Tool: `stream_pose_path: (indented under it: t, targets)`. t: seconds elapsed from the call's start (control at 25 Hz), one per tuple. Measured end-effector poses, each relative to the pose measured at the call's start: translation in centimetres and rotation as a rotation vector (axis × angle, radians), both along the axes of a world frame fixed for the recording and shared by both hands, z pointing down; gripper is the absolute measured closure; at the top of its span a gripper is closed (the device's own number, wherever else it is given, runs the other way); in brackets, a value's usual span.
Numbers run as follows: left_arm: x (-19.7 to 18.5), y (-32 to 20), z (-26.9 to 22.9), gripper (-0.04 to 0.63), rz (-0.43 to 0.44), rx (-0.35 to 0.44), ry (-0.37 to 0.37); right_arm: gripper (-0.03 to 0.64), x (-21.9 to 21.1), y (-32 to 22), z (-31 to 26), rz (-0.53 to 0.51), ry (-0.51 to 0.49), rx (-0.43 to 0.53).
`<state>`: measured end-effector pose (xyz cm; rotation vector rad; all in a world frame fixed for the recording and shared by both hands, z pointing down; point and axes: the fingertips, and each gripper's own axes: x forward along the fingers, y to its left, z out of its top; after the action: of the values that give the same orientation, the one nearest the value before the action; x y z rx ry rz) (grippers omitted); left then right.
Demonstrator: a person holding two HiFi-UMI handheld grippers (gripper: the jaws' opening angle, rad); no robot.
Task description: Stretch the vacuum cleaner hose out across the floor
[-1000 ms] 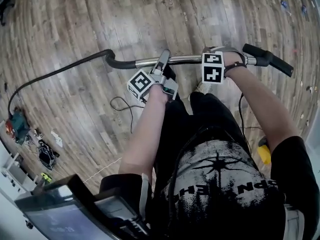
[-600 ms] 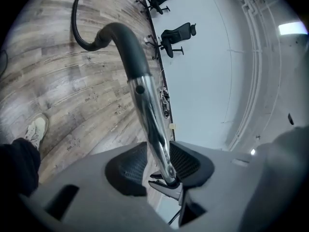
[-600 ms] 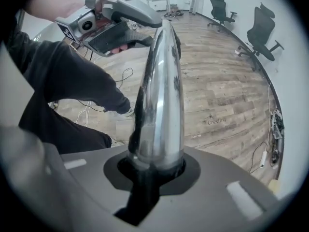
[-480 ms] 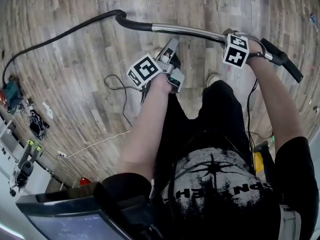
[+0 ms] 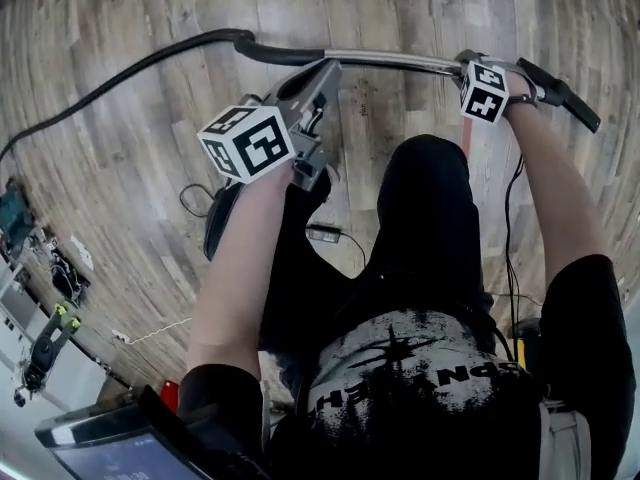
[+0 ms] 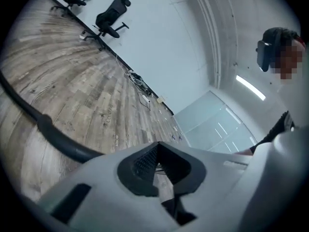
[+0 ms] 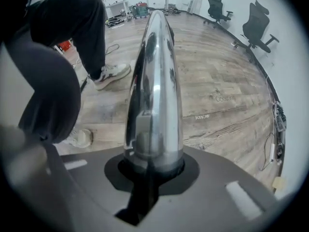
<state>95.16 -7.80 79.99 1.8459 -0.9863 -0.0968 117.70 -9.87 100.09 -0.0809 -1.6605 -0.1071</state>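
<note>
The black vacuum hose (image 5: 130, 68) runs in from the left and joins a chrome wand (image 5: 390, 60) that ends in a black handle (image 5: 560, 93). My right gripper (image 5: 476, 66) points down and is shut on the wand near the handle; its jaws have just been closing on it. In the right gripper view the chrome wand (image 7: 154, 71) rises from between the jaws of the right gripper (image 7: 152, 163). My left gripper (image 5: 326, 70) hovers just short of the wand, holding nothing; its jaws have just been closing and are now shut. The left gripper (image 6: 161, 168) sees the hose (image 6: 53, 134) curving past.
Thin cables (image 5: 335, 236) lie on the wood floor by the person's legs. Tools and clutter (image 5: 30, 258) line the left wall. Office chairs (image 6: 113, 16) stand along the far wall. A shoe (image 7: 111, 74) is planted beside the wand.
The left gripper has come off the wand, rolled so that its cube faces up, and its jaws have gone from open to shut. The right gripper has carried the wand lower.
</note>
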Motion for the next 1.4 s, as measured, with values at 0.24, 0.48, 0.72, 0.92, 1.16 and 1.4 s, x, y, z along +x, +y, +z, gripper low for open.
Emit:
stream_pose_path:
  t: [0.24,0.48,0.72,0.92,1.16,1.4]
  targets:
    - [2.6,-0.2,4.9,0.595,0.117,0.086,-0.127,0.563,4.5,-0.6,12.0,-0.033,-0.049,0.039]
    - [3.6,2.6,7.4,0.595,0.054,0.057,-0.186,0.561,7.3,0.4,18.5,-0.036,-0.091,0.039]
    - [4.0,5.3,7.7,0.595,0.011,0.065,-0.269,0.563,7.5,1.0,21.8,-0.042,-0.103,0.059]
    - [4.5,6.1,8.3,0.595,0.006,0.045,-0.28,0.563,7.1,2.5,23.2,-0.068,-0.101,0.0]
    - [5.7,5.8,8.4,0.595,0.02,0.053,-0.288,0.514,8.1,4.5,24.0,-0.111,-0.066,-0.1]
    - [6.6,6.0,8.4,0.595,0.056,0.059,-0.298,0.411,8.5,5.5,23.7,-0.058,-0.062,-0.161]
